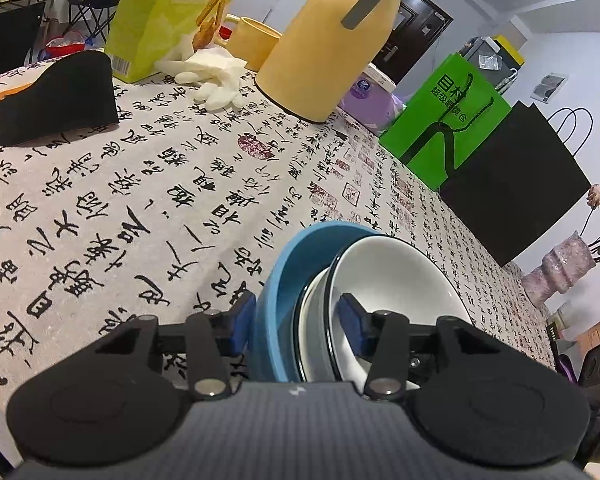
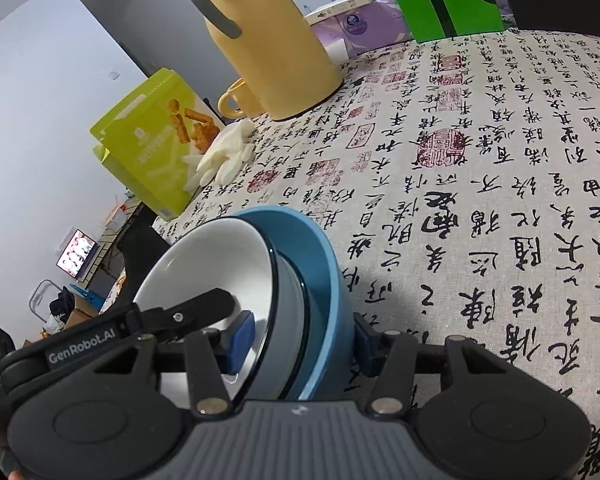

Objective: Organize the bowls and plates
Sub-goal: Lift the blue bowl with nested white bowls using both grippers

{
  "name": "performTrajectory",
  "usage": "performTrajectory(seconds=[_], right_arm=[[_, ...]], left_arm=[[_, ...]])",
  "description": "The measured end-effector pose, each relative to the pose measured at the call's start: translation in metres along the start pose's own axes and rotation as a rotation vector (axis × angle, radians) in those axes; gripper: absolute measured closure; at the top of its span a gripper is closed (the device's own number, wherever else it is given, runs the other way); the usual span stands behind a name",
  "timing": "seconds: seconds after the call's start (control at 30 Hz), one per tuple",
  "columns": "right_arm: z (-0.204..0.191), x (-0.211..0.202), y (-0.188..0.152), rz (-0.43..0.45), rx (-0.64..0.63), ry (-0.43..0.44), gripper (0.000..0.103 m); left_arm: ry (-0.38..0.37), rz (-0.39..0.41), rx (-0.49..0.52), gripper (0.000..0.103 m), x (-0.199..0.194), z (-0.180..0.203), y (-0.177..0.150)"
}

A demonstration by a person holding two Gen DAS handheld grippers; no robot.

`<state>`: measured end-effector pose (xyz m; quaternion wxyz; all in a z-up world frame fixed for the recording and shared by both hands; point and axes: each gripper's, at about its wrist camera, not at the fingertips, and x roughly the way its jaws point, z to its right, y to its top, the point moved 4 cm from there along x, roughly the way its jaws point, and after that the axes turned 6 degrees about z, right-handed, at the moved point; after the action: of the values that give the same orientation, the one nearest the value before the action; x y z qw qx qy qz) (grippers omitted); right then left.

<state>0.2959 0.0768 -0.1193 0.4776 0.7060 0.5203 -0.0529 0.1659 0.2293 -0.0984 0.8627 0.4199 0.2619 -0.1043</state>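
A stack of nested dishes is held above the calligraphy tablecloth point(image 1: 140, 208): a blue bowl point(image 1: 276, 304) outside, a grey dish point(image 1: 314, 344) in the middle, a white bowl point(image 1: 396, 276) inside. My left gripper point(image 1: 296, 324) is shut on the stack's rim, one blue pad outside the blue bowl, one inside the white bowl. My right gripper point(image 2: 300, 340) is shut on the opposite rim of the same stack, with blue bowl point(image 2: 324, 280), grey dish point(image 2: 288, 320) and white bowl point(image 2: 216, 264) between its pads. The left gripper's finger point(image 2: 196, 304) shows in the right wrist view.
On the table stand a yellow thermos jug point(image 1: 332, 40), a yellow mug point(image 1: 252, 40), a green snack box point(image 1: 168, 12), white gloves point(image 1: 216, 84), a black object point(image 1: 52, 96), a purple tissue pack point(image 1: 372, 96), a green bag point(image 1: 448, 120) and a black bag point(image 1: 516, 184).
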Motion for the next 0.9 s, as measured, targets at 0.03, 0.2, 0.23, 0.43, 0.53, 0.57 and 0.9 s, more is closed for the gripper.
performTrajectory(seconds=[0.03,0.2,0.23,0.43,0.53,0.57,0.9], right_arm=[[-0.0001,-0.0001,0.0,0.002,-0.005,0.001,0.053],[-0.0002,-0.001,-0.0005,0.011,-0.012,0.006,0.053],[-0.0004,-0.0011,-0.0006,0.013,-0.015,0.007,0.053],[0.0003,-0.0009,-0.0008,0.023,-0.02,0.018,0.053],[0.0017,-0.0018,-0.001,0.024,-0.011,0.022,0.054],[0.0018,-0.0021,-0.0013,0.024,-0.01,0.022,0.054],[0.0005,0.0011,0.0011,0.027,-0.01,0.022,0.053]], left_arm=[[0.0,0.001,0.001,0.056,0.0001,0.0001,0.0001],[0.002,0.008,0.005,0.056,-0.0005,0.0004,-0.0009],[0.002,0.011,0.004,0.056,-0.0008,0.0003,-0.0012],[-0.007,0.016,-0.014,0.056,-0.0023,-0.0029,-0.0034],[0.001,0.022,-0.006,0.054,-0.0031,-0.0024,-0.0026],[0.005,0.024,-0.001,0.053,-0.0032,-0.0025,-0.0024],[-0.016,0.036,0.028,0.056,-0.0017,-0.0003,-0.0018]])
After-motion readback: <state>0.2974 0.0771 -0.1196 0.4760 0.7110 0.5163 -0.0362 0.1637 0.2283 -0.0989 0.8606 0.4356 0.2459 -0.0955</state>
